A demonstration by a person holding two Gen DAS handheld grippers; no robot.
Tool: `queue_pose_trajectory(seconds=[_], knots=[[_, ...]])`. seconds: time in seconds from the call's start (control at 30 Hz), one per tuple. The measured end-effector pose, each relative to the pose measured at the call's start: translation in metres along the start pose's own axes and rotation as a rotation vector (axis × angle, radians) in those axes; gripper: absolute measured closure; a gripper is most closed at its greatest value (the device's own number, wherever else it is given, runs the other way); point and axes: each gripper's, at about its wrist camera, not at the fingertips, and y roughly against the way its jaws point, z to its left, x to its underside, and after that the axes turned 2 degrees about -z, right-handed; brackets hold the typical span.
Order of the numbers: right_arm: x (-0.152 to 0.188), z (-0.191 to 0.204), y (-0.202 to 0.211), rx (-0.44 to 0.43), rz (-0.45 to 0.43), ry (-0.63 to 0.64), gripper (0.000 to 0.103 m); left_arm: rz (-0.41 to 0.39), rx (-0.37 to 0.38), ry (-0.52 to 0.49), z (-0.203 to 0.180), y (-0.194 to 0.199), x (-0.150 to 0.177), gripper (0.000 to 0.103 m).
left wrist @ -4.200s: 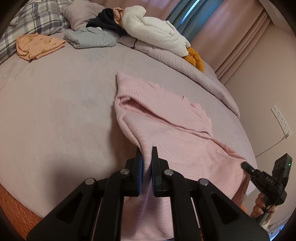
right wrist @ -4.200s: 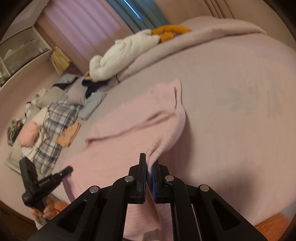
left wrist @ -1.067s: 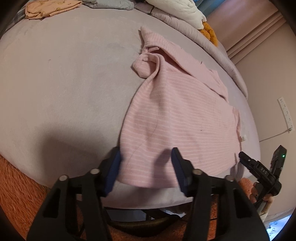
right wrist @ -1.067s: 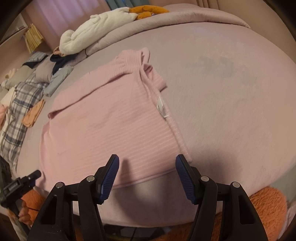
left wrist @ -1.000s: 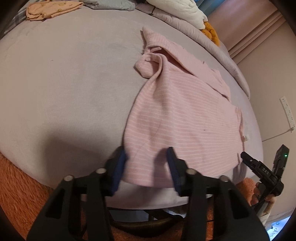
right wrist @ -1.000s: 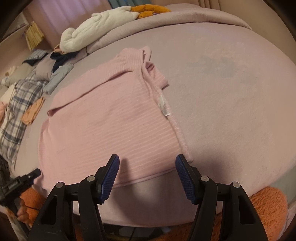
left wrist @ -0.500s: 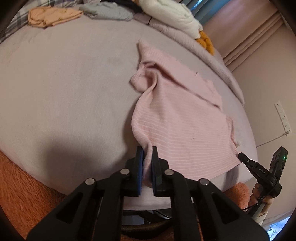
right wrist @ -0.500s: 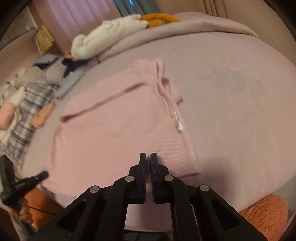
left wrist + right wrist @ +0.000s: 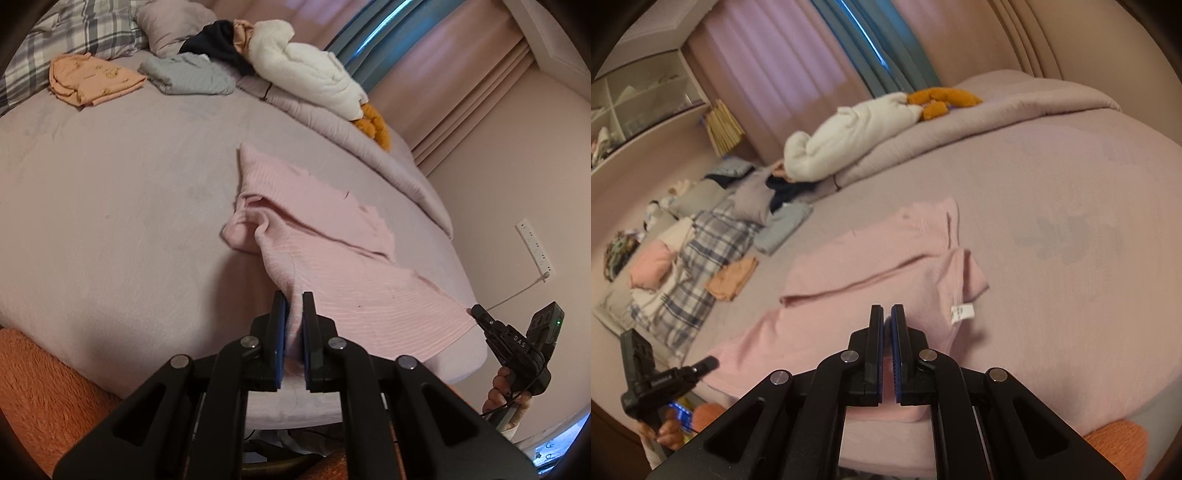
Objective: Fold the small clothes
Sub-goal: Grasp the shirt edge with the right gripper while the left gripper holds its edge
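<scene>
A pink striped top [image 9: 332, 254] lies on the lilac bed, part folded, its hem lifted off the near edge. My left gripper [image 9: 293, 306] is shut on the left corner of the hem; cloth shows between the pads. My right gripper [image 9: 887, 319] is shut at the hem of the same top [image 9: 871, 266]. In the left wrist view the right gripper [image 9: 476, 312] touches the stretched right hem corner. A white label [image 9: 961, 313] hangs at the top's right side. The left gripper also shows in the right wrist view [image 9: 705, 363].
Folded orange [image 9: 92, 79] and grey [image 9: 188, 74] clothes lie at the far side, by a plaid pillow [image 9: 74, 33]. A white plush [image 9: 306, 77] and a rolled duvet [image 9: 332, 125] line the back. An orange rug [image 9: 37, 387] lies below the bed edge.
Both grippers went from open at the hem to shut on it about half a second ago. Since then they have lifted the hem, and the top's lower part has come off the bed.
</scene>
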Motion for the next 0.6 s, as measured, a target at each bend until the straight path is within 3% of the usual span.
queue_pose_trajectory(seconds=[0.27, 0.33, 0.6], knots=[[-0.011, 0.010, 0.013, 0.053, -0.087, 0.062, 0.102, -0.041, 0.046, -0.001, -0.006, 0.010, -0.012, 0.096], [-0.010, 0.005, 0.000, 0.100, -0.051, 0.052, 0.102, -0.036, 0.022, -0.008, -0.007, 0.006, -0.011, 0.096], [0.015, -0.018, -0.030, 0.138, 0.116, -0.031, 0.101, 0.001, -0.011, -0.002, 0.000, -0.002, -0.005, 0.096]])
